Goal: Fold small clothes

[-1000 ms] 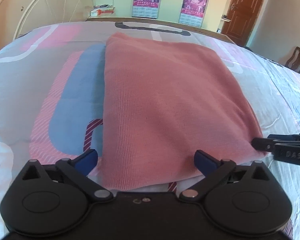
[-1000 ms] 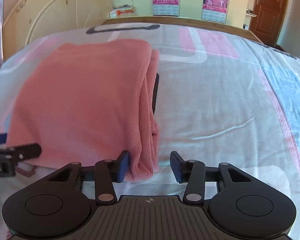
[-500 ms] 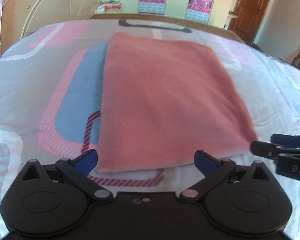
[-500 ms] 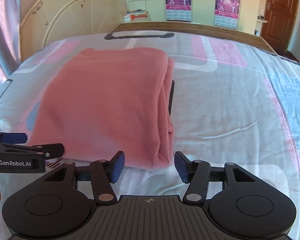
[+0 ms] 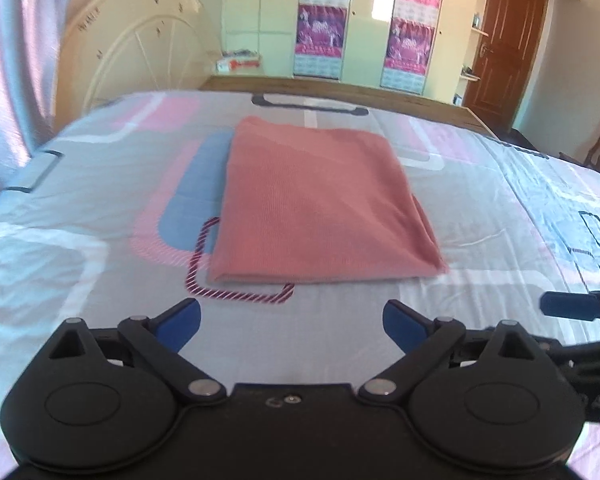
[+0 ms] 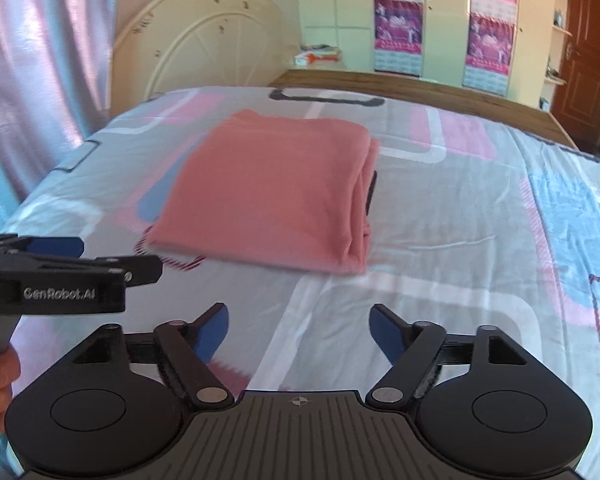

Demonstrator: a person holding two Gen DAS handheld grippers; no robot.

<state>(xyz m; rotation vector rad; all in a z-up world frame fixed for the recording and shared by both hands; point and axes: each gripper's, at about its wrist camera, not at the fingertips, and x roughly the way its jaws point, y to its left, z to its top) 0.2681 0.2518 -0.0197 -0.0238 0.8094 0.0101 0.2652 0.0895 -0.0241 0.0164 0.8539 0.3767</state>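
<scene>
Pink folded garment [image 5: 316, 204], one only

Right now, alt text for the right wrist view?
A folded pink garment lies on a patterned bedsheet. The right gripper is opening, empty, short of it; the left gripper enters from the left.

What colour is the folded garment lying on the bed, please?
Salmon pink, plain; the folded garment shows best in the left wrist view.

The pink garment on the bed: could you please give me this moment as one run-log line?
pink garment: folded, flat on bedsheet | left gripper: closing, empty | right gripper: opening, empty
</scene>
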